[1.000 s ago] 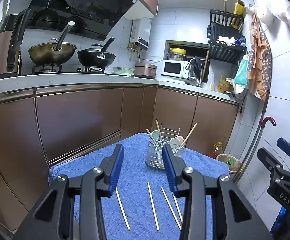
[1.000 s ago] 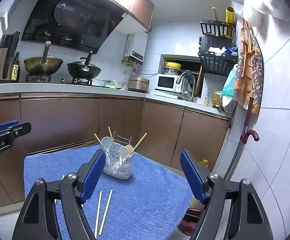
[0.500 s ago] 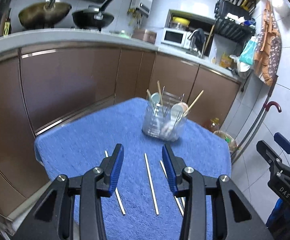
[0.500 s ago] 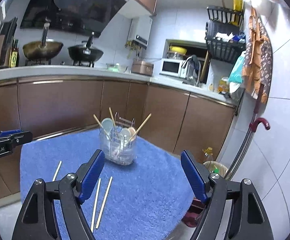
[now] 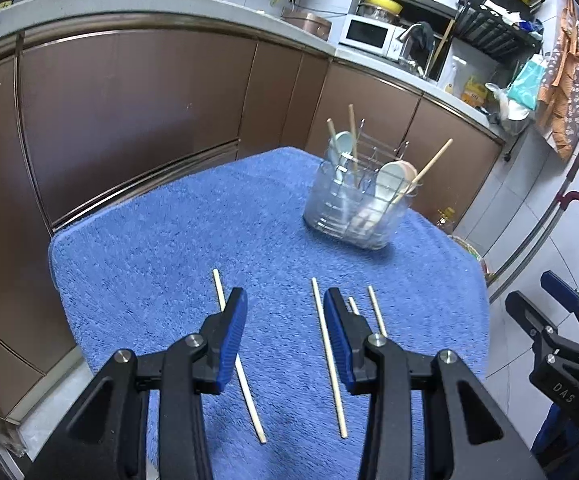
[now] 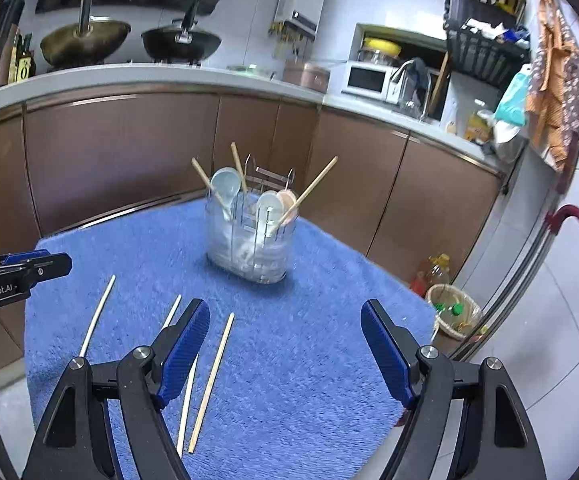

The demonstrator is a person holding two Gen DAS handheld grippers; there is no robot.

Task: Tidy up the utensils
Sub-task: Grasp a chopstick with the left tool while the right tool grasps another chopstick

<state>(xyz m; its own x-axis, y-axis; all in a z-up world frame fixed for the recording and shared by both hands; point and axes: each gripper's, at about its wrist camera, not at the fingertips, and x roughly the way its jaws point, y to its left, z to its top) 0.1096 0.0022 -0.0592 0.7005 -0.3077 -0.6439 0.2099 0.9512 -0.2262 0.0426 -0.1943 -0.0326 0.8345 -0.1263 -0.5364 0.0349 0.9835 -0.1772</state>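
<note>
over the blue towel (image 5: pixel 161 264) both grippers have dropped closer to the loose chopsticks (image 5: pixel 328 354); left gripper (image 5: pixel 285 322) half-open, right gripper (image 6: pixel 285 344) wide, both empty. the utensil holder (image 6: pixel 251 236) now looms nearer.

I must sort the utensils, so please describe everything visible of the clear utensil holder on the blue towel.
The utensil holder is a clear plastic tub with a wire rack inside, upright on the far part of the blue towel. It holds three chopsticks leaning outward and pale spoons, bowls up. Neither set of tongs touches it.

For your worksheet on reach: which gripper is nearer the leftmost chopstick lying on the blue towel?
Left. The left gripper hovers right beside that chopstick; the right gripper is over the towel's right side.
</note>
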